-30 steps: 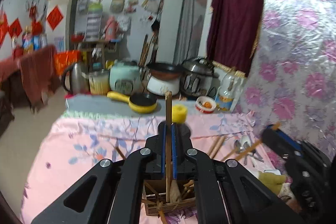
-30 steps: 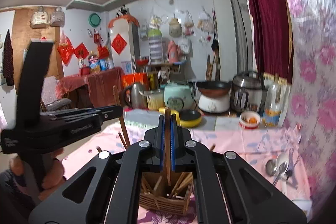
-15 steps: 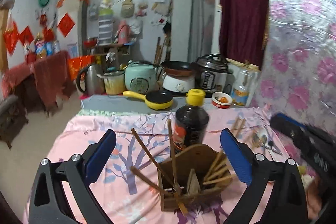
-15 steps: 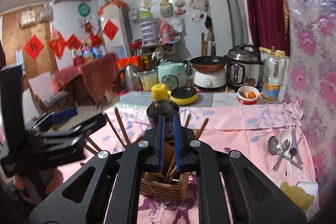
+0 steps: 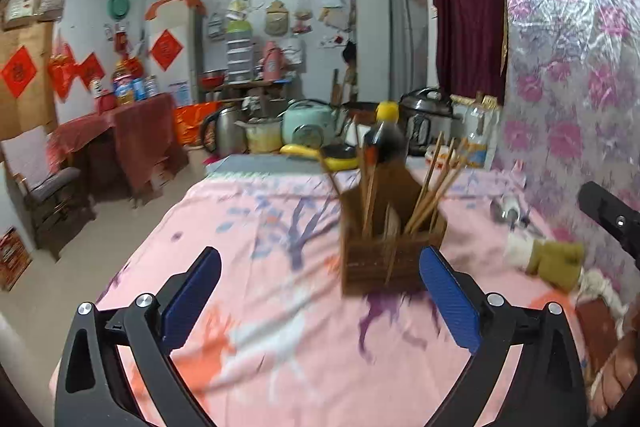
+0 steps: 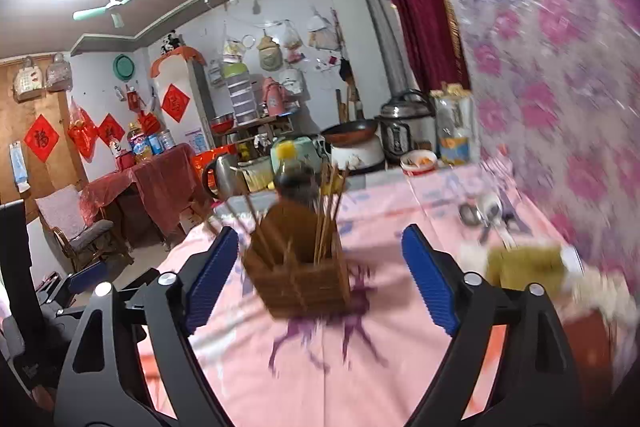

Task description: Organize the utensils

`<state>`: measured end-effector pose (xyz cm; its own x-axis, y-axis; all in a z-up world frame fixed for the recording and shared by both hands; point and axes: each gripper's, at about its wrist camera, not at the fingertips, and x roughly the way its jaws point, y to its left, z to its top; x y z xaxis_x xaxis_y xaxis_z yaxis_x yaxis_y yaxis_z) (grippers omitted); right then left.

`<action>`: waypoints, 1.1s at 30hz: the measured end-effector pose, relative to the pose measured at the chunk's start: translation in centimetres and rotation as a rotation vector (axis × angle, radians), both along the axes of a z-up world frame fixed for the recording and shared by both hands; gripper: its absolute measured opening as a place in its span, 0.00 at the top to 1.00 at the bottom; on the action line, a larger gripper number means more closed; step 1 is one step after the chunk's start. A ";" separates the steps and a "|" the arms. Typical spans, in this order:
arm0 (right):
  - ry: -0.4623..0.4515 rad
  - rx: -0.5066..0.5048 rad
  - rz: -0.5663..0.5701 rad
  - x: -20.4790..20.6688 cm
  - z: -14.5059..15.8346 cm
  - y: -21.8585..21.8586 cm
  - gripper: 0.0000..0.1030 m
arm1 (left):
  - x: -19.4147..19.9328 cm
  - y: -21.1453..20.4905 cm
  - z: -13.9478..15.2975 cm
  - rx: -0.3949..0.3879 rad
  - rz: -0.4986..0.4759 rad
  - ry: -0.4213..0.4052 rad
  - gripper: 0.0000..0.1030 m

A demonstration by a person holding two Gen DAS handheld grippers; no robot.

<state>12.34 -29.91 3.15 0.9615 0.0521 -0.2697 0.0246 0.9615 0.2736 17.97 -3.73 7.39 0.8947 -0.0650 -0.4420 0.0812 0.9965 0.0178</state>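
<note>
A brown wooden utensil holder [image 5: 390,251] stands on the pink flowered tablecloth [image 5: 256,307] with several wooden chopsticks [image 5: 432,183] upright in it. It also shows in the right wrist view [image 6: 300,279], blurred. My left gripper [image 5: 320,303] is open and empty, drawn back on the near side of the holder. My right gripper [image 6: 316,275] is open and empty, with the holder seen between its blue pads. Metal spoons [image 6: 480,213] lie on the cloth at the right.
A dark sauce bottle with a yellow cap [image 5: 386,135] stands behind the holder. A yellow-green cloth [image 5: 554,261] lies at the right. Cookers, a kettle and a yellow pan [image 5: 316,151] crowd the far end. The flowered wall [image 5: 580,87] runs along the right.
Both grippers let go of their chopsticks into the holder, the left opening first, then the right. Both have drawn back from the holder, which now looks smaller and farther.
</note>
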 end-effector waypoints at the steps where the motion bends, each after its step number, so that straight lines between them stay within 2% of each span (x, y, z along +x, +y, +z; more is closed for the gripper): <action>1: -0.002 0.003 -0.021 -1.7 -0.9 0.3 0.16 | -1.4 0.3 -0.6 0.005 0.015 0.004 0.05; 4: -0.017 -0.008 -0.072 -5.0 -2.5 0.9 0.11 | -4.7 0.8 -1.6 0.028 0.047 -0.001 0.05; 7: -0.025 -0.053 -0.091 -8.0 -3.1 2.0 0.10 | -8.9 1.4 -2.0 0.060 0.084 -0.034 0.05; 11: -0.045 -0.122 -0.093 -11.8 -2.8 3.6 0.10 | -13.2 2.4 -1.6 0.035 0.097 -0.054 0.05; 15: -0.079 -0.161 -0.092 -15.8 -2.0 4.7 0.10 | -18.1 3.6 -0.9 0.015 0.127 -0.125 0.05; 19: -0.107 -0.238 -0.121 -19.1 -1.9 6.1 0.09 | -21.7 3.6 0.0 0.036 0.142 -0.189 0.05; 22: -0.119 -0.247 -0.144 -20.6 -2.3 6.5 0.09 | -22.8 3.1 1.1 0.033 0.117 -0.217 0.05; 26: -0.131 -0.220 -0.172 -21.1 -2.8 6.1 0.09 | -23.2 2.4 1.2 0.067 0.126 -0.233 0.05; 33: -0.104 -0.131 -0.204 -20.4 -3.2 4.5 0.09 | -21.8 2.7 -0.3 0.040 0.135 -0.151 0.05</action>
